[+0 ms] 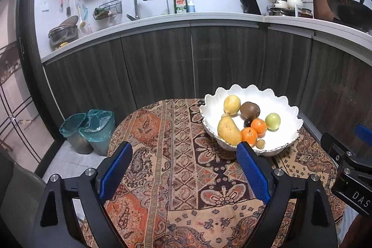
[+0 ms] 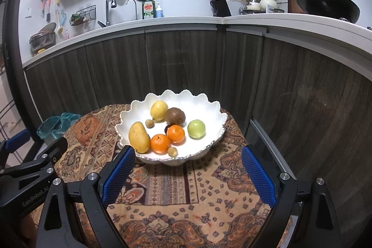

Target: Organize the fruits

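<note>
Holding both claws wide open and empty above the bench (image 2: 209,196), we see all the fruit already gathered in the white scalloped bowl (image 2: 202,106), which stands on the patterned cloth towards the far edge. Our left claw (image 1: 183,169) hangs well short of the bowl, its right pad just in front of the rim; our right claw (image 2: 188,173) faces the bowl squarely, with the near rim between its pads.

We judge the bowl to be ceramic: stiff, fairly heavy and breakable, with a thin wavy rim that would chip under a hard pinch, so we would sooner lift fruit out than shift it. The mango (image 2: 138,137) is long and smooth and best taken across its narrow waist. The oranges are firm and round, and grip well across the middle. The kiwi (image 2: 175,116) is rough-skinned but bruises under pressure. The small fruits look light and likely to roll or slip from the pads.

Counting, we find:
- one mango
- one round yellow fruit (image 2: 159,110)
- one kiwi
- two oranges (image 2: 160,143) (image 2: 175,133)
- one green apple (image 2: 196,129)
- two small tan round fruits (image 2: 172,151) (image 2: 149,123)
- one dark fruit (image 1: 247,123), half hidden behind an orange
</note>
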### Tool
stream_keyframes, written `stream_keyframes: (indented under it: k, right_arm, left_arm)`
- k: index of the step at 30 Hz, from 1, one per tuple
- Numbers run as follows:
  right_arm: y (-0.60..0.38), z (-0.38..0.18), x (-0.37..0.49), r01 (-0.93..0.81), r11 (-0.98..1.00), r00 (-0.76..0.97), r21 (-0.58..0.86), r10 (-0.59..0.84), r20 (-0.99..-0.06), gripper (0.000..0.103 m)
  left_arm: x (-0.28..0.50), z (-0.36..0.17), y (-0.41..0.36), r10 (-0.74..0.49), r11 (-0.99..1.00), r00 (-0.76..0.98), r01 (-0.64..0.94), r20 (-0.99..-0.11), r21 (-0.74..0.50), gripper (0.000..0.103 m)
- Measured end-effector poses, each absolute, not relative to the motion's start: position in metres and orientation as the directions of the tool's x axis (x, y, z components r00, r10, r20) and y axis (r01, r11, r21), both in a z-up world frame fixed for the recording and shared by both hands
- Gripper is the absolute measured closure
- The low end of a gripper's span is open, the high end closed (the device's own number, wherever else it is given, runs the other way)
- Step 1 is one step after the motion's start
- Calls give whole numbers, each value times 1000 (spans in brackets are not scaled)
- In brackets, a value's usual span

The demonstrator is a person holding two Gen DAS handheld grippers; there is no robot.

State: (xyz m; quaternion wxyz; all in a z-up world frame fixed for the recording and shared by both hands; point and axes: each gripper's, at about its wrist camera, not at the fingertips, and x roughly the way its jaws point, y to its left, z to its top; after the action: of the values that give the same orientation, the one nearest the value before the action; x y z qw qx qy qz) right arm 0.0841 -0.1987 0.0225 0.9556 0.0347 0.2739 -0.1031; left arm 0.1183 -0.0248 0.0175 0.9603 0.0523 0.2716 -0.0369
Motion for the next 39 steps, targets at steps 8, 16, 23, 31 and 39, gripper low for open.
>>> stream_keyframes:
  k: [8,16,23,31,39]
  right_arm:
    - [-196,14,73,225,974,823,7,-187,-536,9]
    - [-198,13,71,239,971,817,1,-200,-540,9]
    - [-199,14,70,251,968,812,-4,-213,-543,8]
    - [-199,16,69,258,966,817,-7,-222,-532,5]
    - [-199,17,69,255,967,818,-9,-221,-531,5]
  left_arm:
    - [109,9,-23,-43,992,843,99,-537,76,12]
    - [105,10,-23,-43,993,850,94,-525,71,3]
    - [104,11,-23,-28,994,853,81,-522,78,0]
    - [104,12,-22,-25,994,855,77,-519,79,0]
    - [104,12,-22,-24,994,854,76,-520,78,0]
